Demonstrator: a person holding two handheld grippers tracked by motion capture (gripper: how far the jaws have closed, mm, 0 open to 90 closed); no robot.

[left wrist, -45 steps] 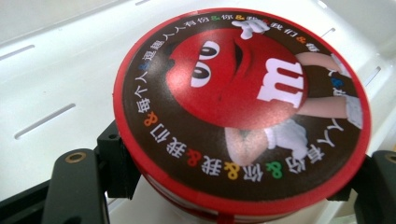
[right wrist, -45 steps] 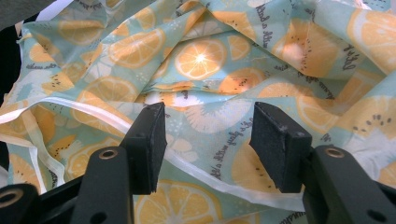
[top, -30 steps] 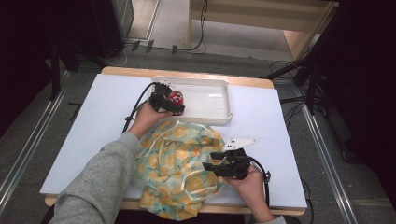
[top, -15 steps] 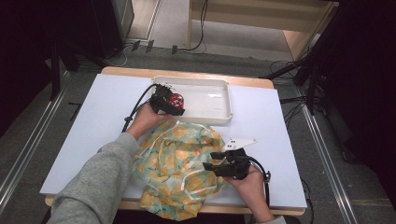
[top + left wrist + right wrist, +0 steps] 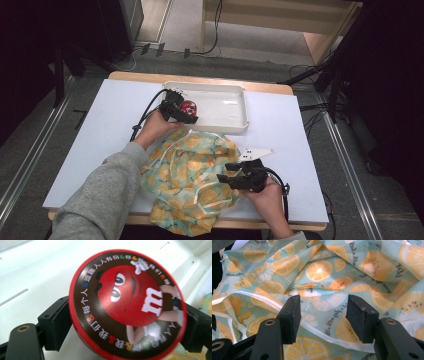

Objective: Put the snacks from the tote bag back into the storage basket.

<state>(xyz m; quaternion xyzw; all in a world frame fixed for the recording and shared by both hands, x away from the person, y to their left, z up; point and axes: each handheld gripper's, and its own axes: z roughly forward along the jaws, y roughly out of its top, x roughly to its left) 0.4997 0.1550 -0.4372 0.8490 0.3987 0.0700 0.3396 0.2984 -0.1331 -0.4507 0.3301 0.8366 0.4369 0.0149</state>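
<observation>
A round red candy tin [image 5: 188,107] with a cartoon face [image 5: 127,302] sits tilted between the jaws of my left gripper [image 5: 188,114] [image 5: 125,325], over the left end of the white tray [image 5: 244,107] [image 5: 37,270]. The jaws have just been opening; their pads stand at the tin's rim on either side without clamping it. My right gripper [image 5: 224,172] [image 5: 323,312] is open, low over an orange-slice print cloth bag [image 5: 190,175] [image 5: 319,272] at the table's near edge. The cloth and its white drawstring [image 5: 317,330] lie under the gap between the jaws.
The tray stands at the back middle of the white tabletop [image 5: 100,130]. A small white pointed plate [image 5: 256,152] lies just right of the bag. The bag hangs a little over the front edge. Dark stands and cables ring the table on the floor.
</observation>
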